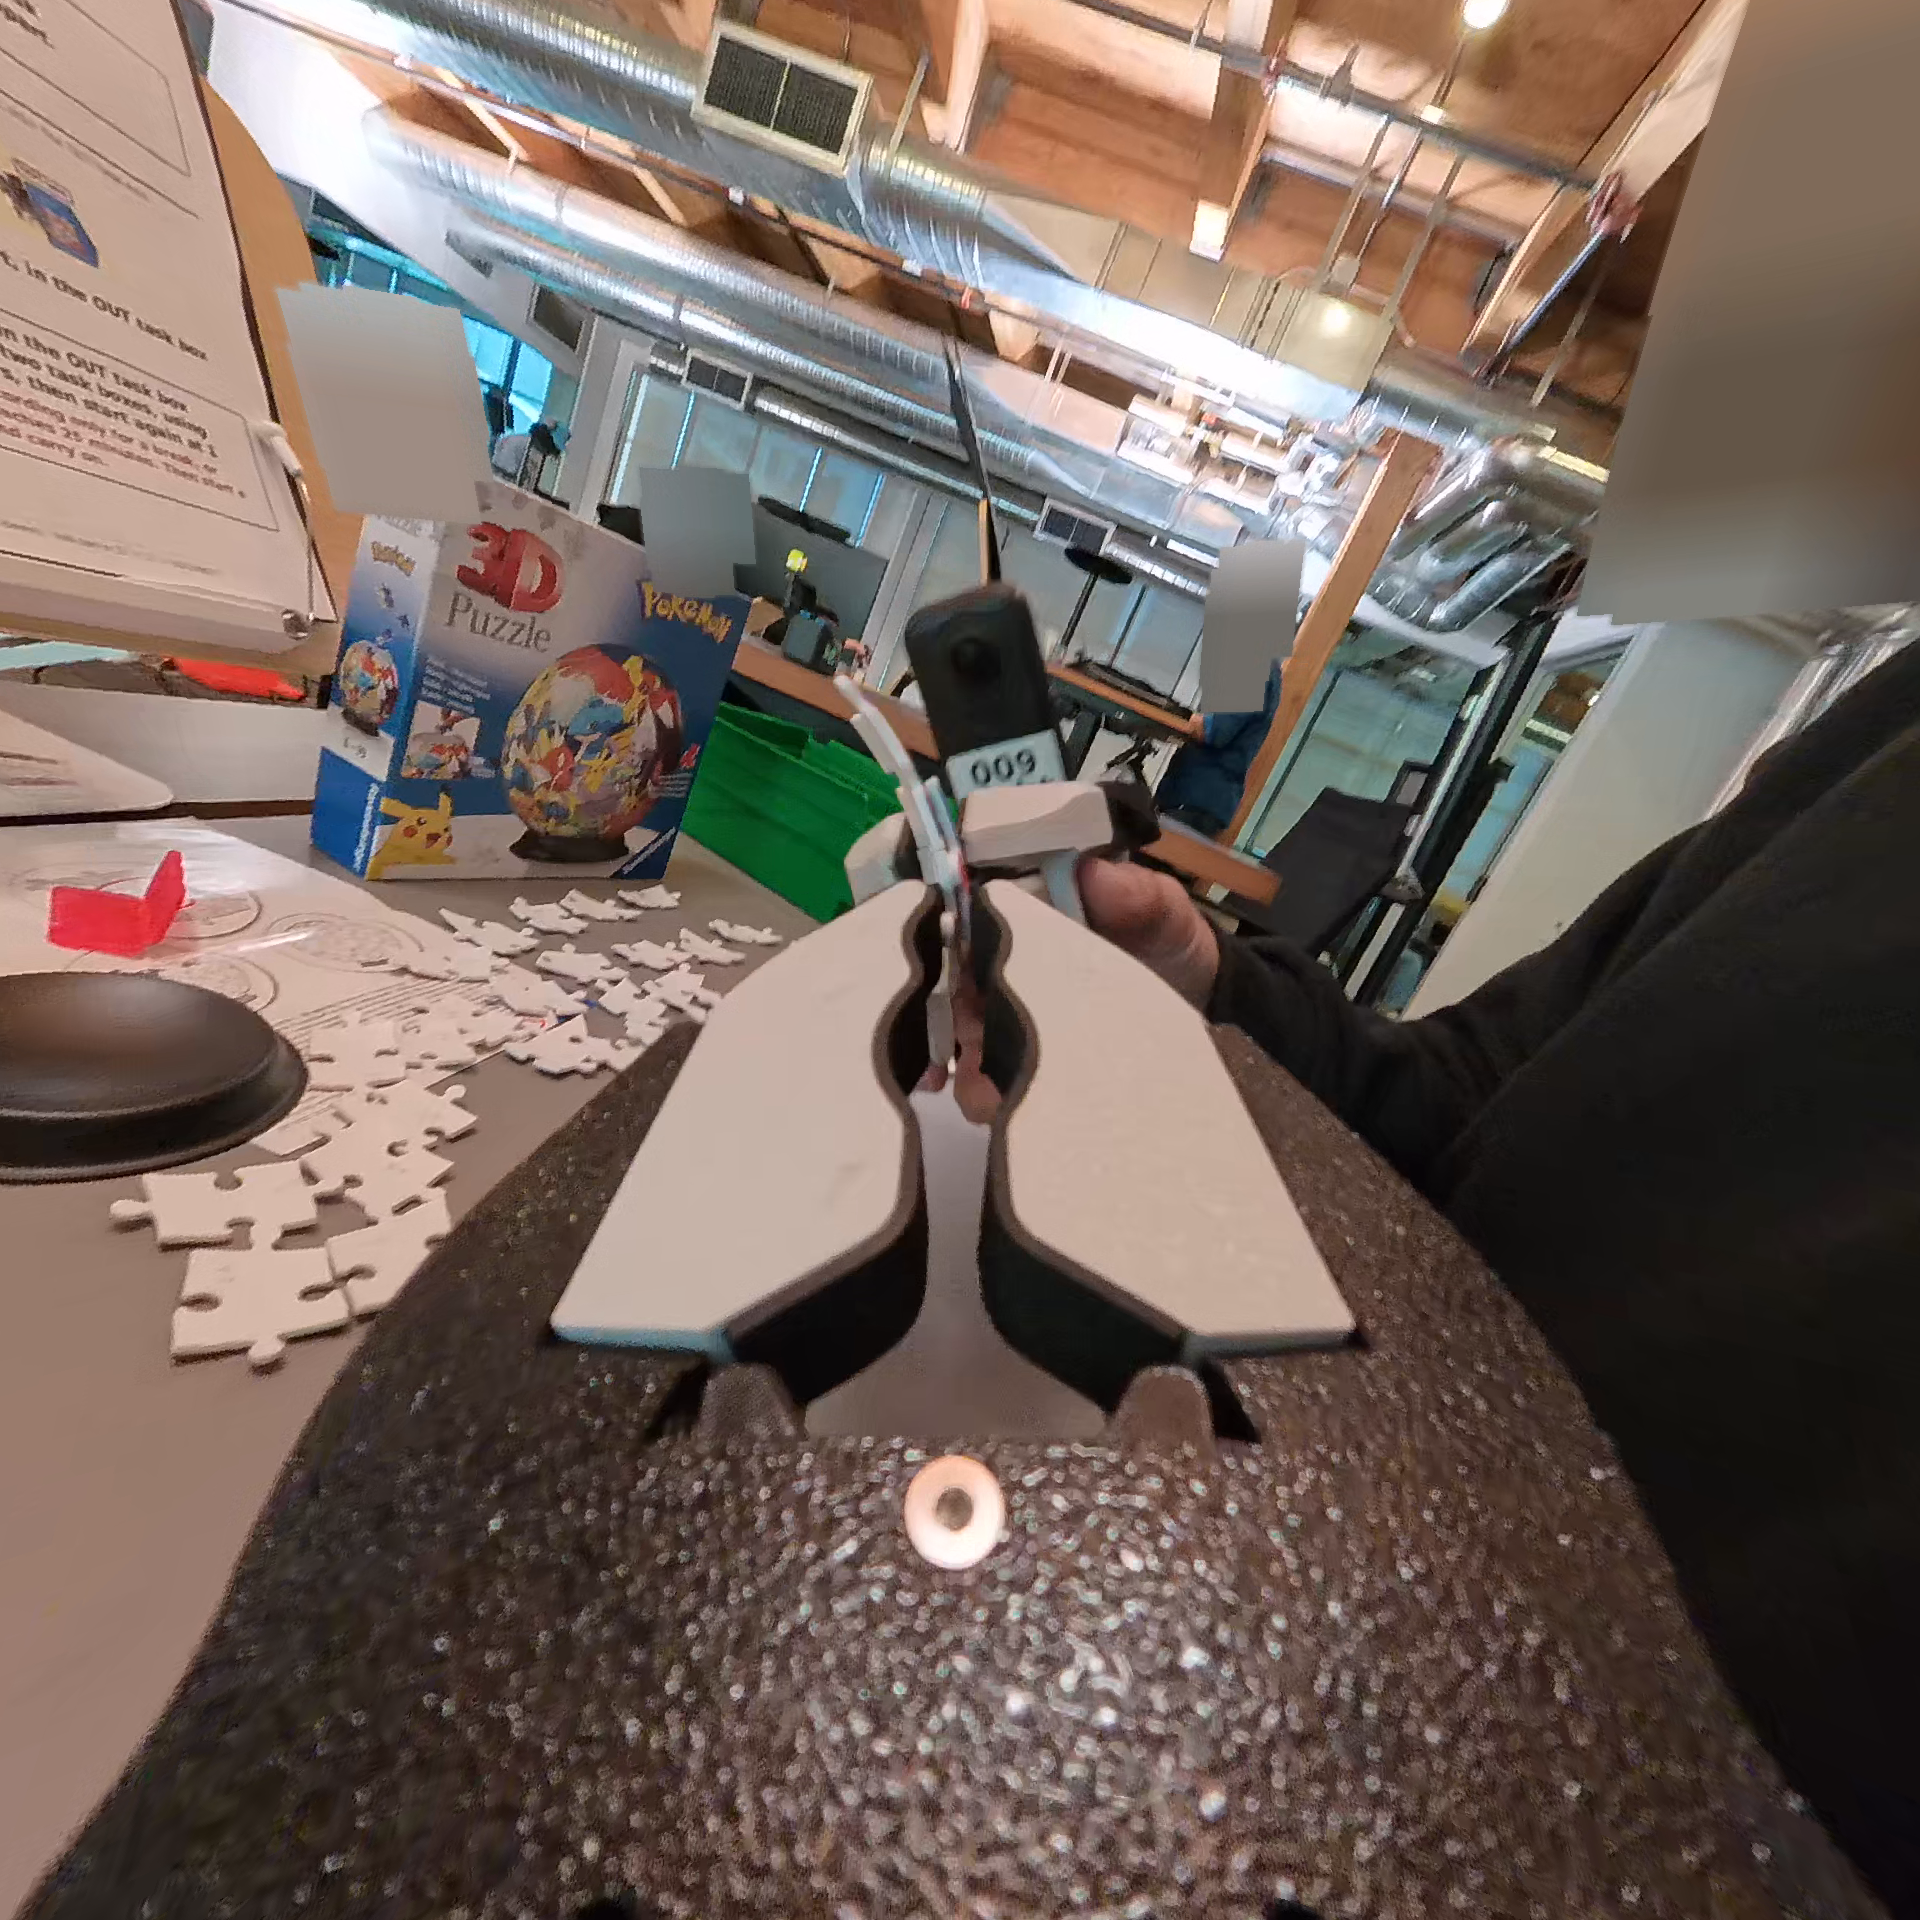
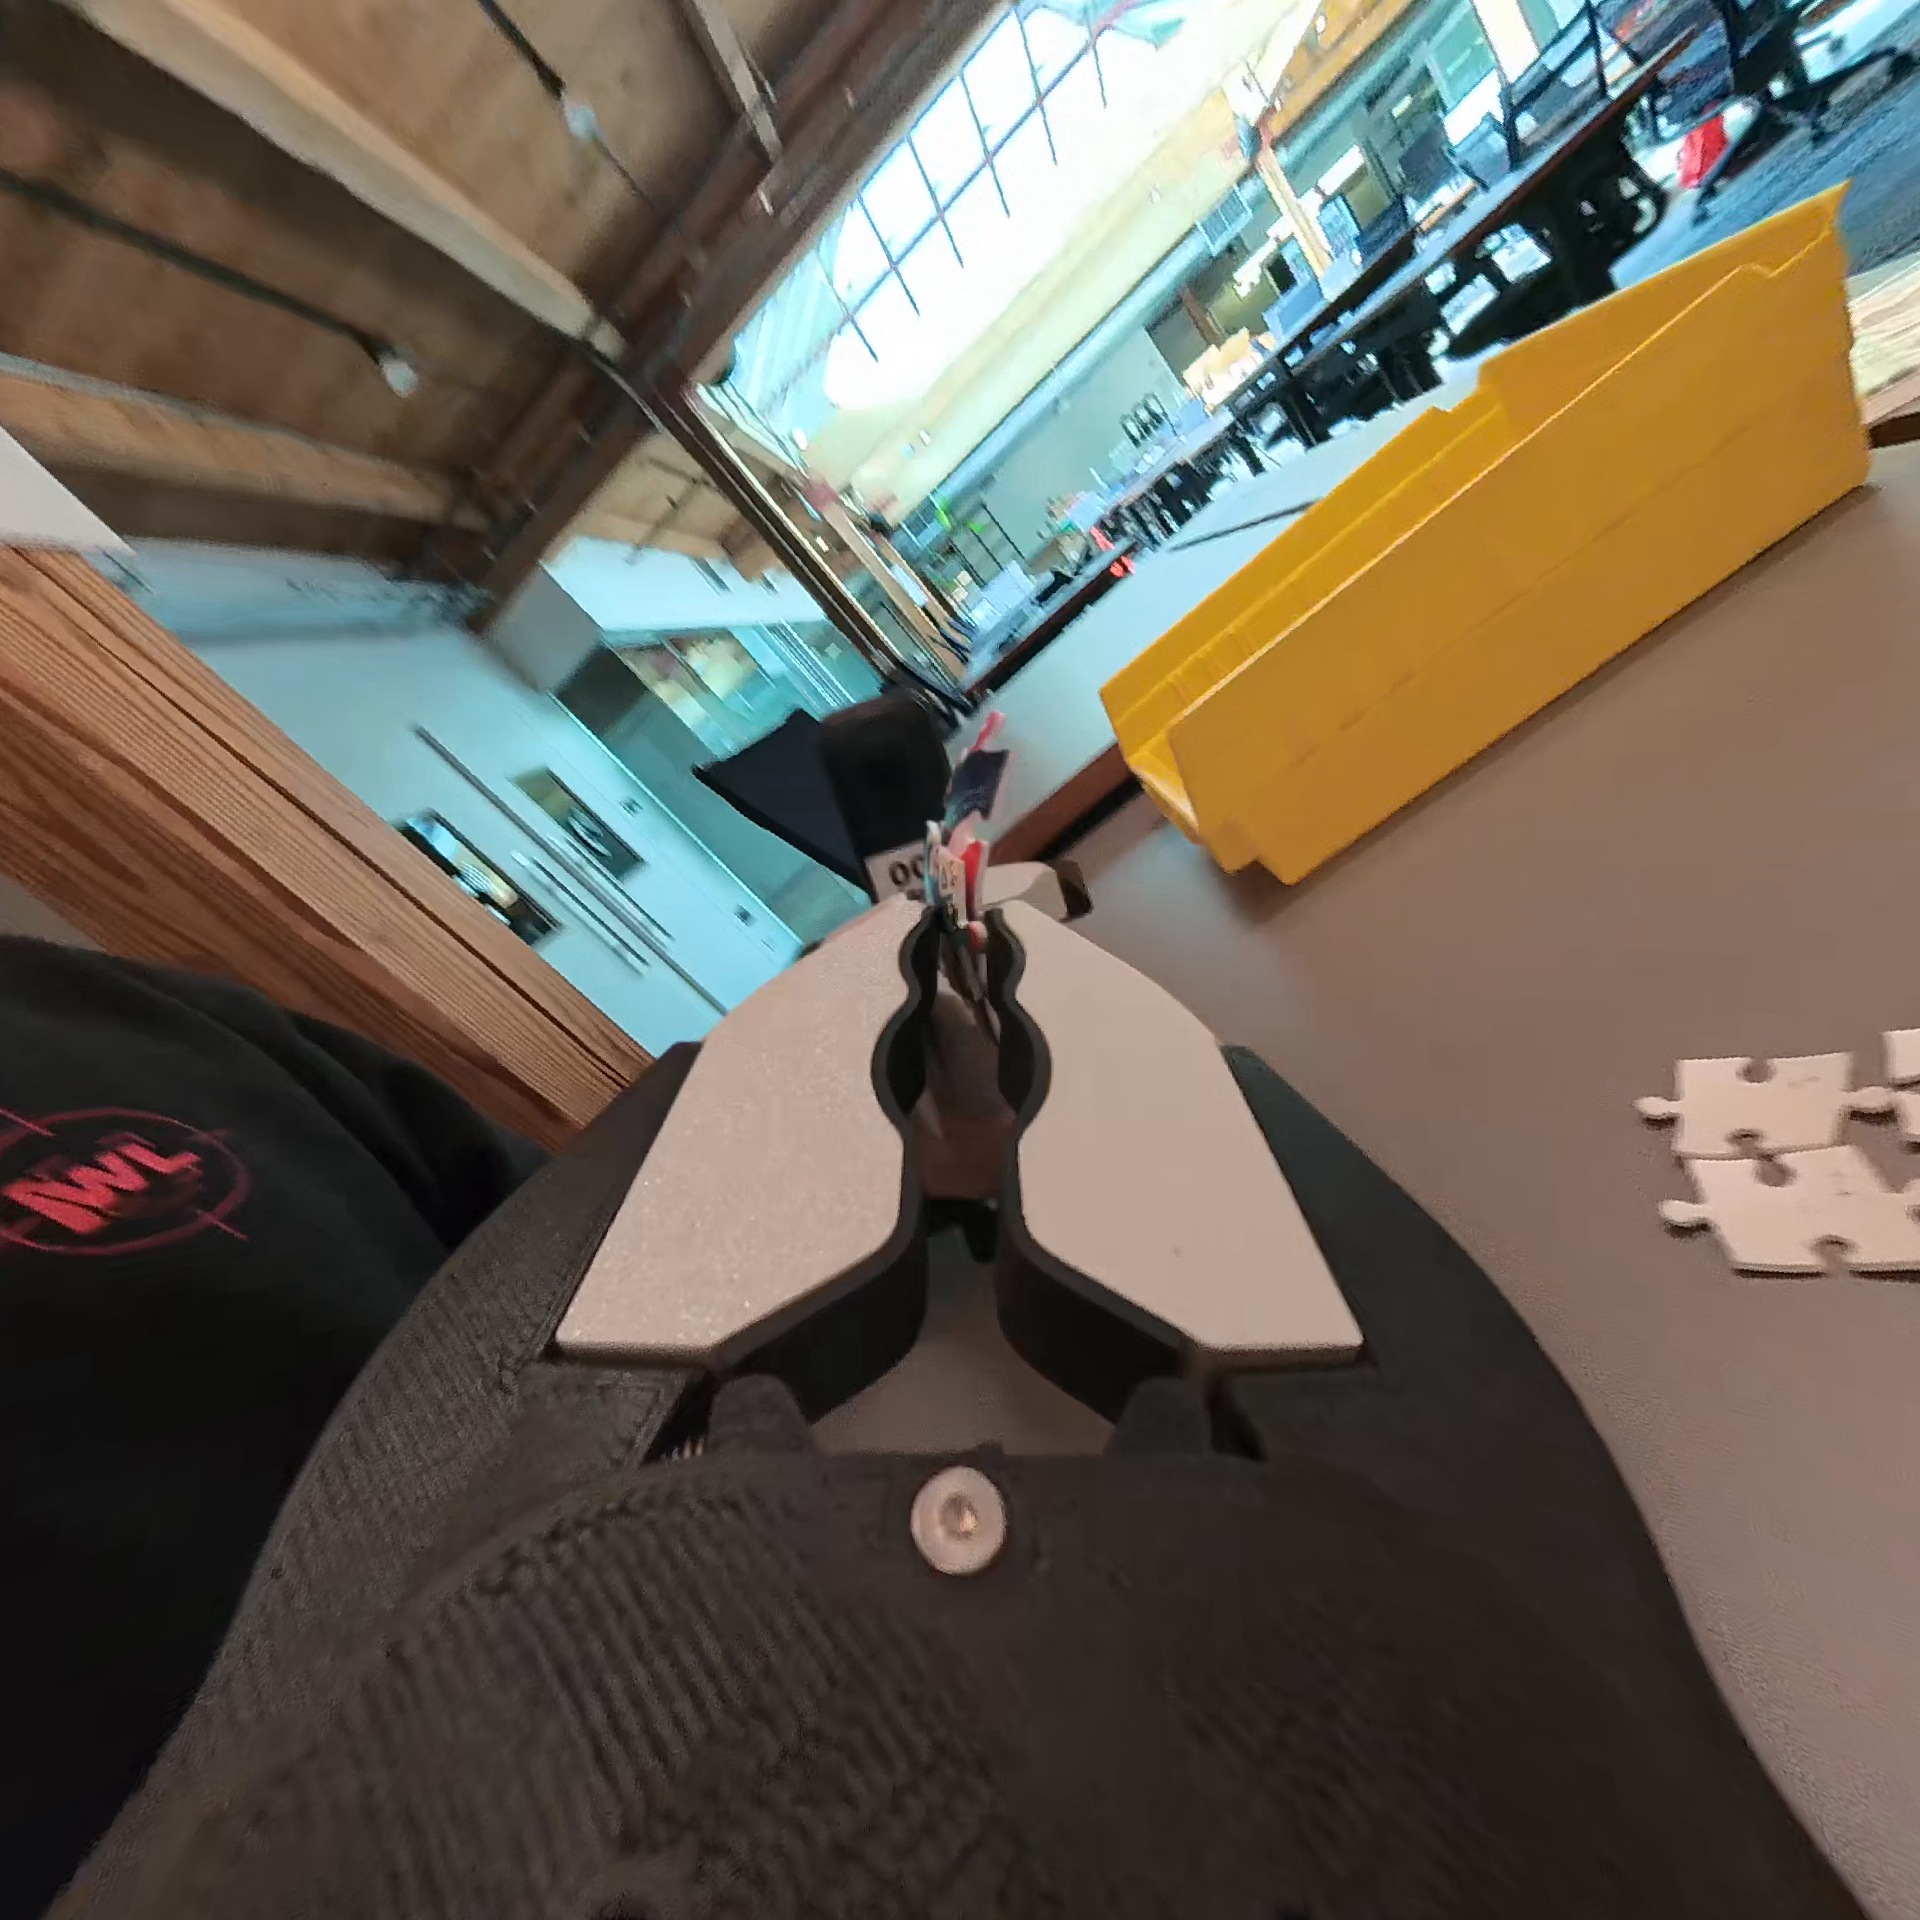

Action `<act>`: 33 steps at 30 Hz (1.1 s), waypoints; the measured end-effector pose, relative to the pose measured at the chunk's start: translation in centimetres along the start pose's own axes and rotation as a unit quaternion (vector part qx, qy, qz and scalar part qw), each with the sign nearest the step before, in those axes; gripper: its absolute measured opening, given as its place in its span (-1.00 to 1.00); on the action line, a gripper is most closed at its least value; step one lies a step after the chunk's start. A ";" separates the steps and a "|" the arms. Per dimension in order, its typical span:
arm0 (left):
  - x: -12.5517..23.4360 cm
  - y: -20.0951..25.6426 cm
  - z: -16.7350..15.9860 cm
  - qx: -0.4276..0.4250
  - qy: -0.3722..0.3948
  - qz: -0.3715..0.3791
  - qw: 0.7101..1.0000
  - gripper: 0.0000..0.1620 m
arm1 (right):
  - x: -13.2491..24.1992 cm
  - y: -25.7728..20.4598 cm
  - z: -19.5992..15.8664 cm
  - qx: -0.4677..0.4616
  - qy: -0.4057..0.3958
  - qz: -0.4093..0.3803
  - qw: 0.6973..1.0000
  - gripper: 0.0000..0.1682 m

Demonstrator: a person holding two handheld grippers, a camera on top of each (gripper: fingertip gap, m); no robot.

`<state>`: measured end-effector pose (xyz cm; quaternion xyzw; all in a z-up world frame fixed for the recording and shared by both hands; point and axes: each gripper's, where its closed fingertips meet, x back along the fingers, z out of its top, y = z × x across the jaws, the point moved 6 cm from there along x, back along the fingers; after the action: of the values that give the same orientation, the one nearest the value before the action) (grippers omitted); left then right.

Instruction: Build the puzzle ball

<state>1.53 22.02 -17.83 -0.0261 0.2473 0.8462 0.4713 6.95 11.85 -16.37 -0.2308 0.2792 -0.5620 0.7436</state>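
My left gripper (image 1: 953, 909) is shut on a curved strip of joined puzzle pieces (image 1: 914, 790), seen edge-on and held up above the table. My right gripper (image 2: 961, 920) is shut on coloured puzzle pieces (image 2: 961, 873), also edge-on. The two grippers meet tip to tip; the right gripper (image 1: 940, 847) shows facing me in the left wrist view, held by a hand (image 1: 1143, 925). Several loose pieces (image 1: 364, 1143) lie white side up on the grey table (image 1: 104, 1455); two more show in the right wrist view (image 2: 1787, 1153). A black round stand (image 1: 125, 1070) sits at the left.
The puzzle box (image 1: 520, 707) stands behind the loose pieces, with green bins (image 1: 779, 800) beside it. A red plastic part (image 1: 114, 904) lies on a printed sheet (image 1: 312, 935). A clipboard with paper (image 1: 104, 312) stands far left. A yellow bin (image 2: 1507, 571) lies on the table at the right. A dark sleeve (image 1: 1558, 1039) is close by. The tips of both grippers are at nearly the same place.
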 end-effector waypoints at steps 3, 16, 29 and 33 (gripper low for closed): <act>-0.2 0.1 0.2 0.018 0.030 -0.005 0.999 -0.94 | 0.0 0.0 -0.1 -0.055 0.045 0.025 0.997 -0.92; -1.5 0.1 0.0 0.103 0.104 -0.027 0.989 -0.95 | 0.4 0.1 0.0 -0.126 0.164 0.066 0.976 -0.95; -1.4 0.5 0.6 0.008 0.028 0.003 1.000 -0.96 | 0.9 -0.2 1.4 0.042 0.025 -0.014 0.999 -0.77; -1.2 0.5 0.8 0.003 0.025 0.001 1.000 -0.96 | 0.6 -0.6 1.4 0.046 0.022 0.008 0.999 -0.91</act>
<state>1.92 21.23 -16.58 -0.0453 0.2619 0.8448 0.4643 7.57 11.14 -15.03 -0.1816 0.2714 -0.5734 0.7514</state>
